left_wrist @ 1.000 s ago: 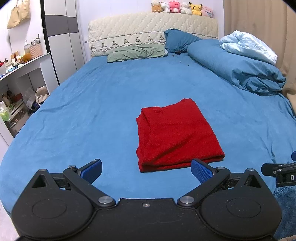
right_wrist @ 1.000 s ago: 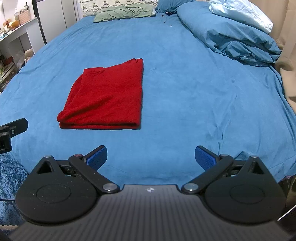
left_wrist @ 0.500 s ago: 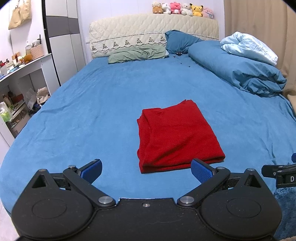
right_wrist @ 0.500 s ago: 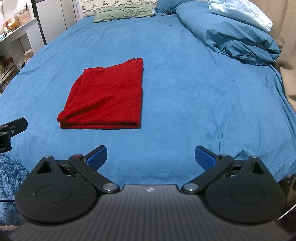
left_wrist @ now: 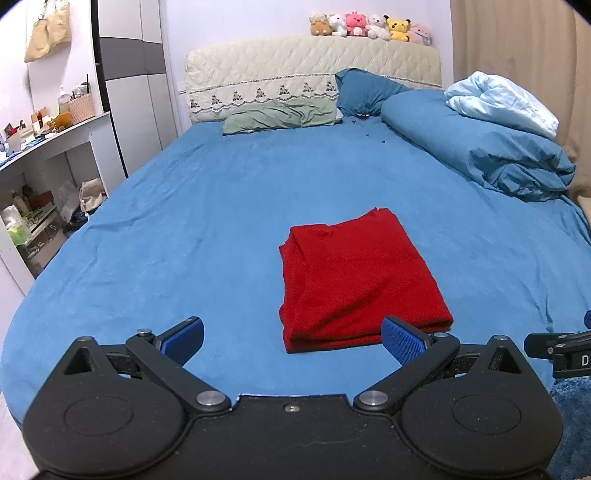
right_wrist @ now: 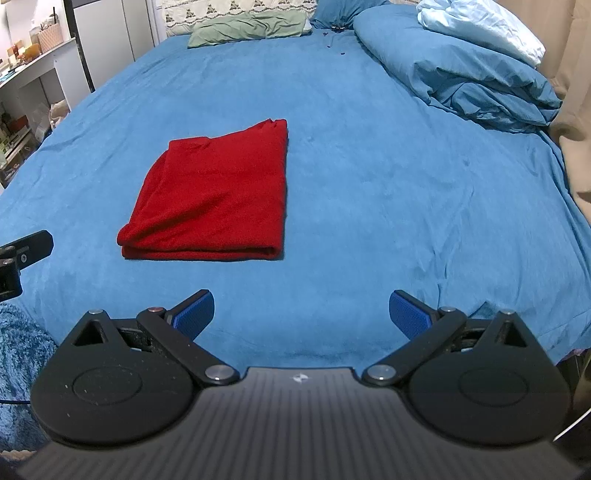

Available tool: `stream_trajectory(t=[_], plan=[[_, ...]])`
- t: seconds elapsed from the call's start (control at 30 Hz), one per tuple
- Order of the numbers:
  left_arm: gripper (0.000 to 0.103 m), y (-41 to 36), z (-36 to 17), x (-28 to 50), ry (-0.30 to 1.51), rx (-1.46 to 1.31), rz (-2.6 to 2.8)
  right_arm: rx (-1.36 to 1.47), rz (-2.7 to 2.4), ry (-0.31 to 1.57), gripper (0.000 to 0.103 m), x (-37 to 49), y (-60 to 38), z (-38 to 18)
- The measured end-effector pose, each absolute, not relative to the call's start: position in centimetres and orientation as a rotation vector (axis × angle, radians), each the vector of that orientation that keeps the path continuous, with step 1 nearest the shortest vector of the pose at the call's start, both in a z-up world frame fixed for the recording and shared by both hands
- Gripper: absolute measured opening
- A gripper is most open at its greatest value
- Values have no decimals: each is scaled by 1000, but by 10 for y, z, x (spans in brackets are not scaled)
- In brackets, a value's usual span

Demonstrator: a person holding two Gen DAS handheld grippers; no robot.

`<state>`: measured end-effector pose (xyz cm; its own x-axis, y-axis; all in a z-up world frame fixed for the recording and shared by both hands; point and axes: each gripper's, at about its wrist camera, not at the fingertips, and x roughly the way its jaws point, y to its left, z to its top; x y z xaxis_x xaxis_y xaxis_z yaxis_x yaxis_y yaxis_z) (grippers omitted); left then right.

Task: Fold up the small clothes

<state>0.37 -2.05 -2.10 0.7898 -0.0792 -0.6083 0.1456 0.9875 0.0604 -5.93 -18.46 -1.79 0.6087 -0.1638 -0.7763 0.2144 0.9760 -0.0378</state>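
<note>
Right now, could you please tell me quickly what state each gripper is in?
Left gripper: open, holding nothing.
Right gripper: open, holding nothing.

From my left wrist view I can read one white capital letter, "D", on the black body of the right gripper (left_wrist: 569,356) at the frame's right edge. I can read no other text.

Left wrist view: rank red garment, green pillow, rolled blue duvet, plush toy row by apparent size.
1. rolled blue duvet, which looks largest.
2. red garment; it lies far nearer the camera, so ranking it against the duvet is unsure.
3. green pillow.
4. plush toy row, which looks smallest and is farthest away.
</note>
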Motion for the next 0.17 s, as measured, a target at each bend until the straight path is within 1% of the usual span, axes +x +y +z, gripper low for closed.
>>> stream_trajectory(t=[0.17], plan=[[103, -19, -20, 4, 642, 95, -124, 61, -221, 891, 103, -58, -185, -18]])
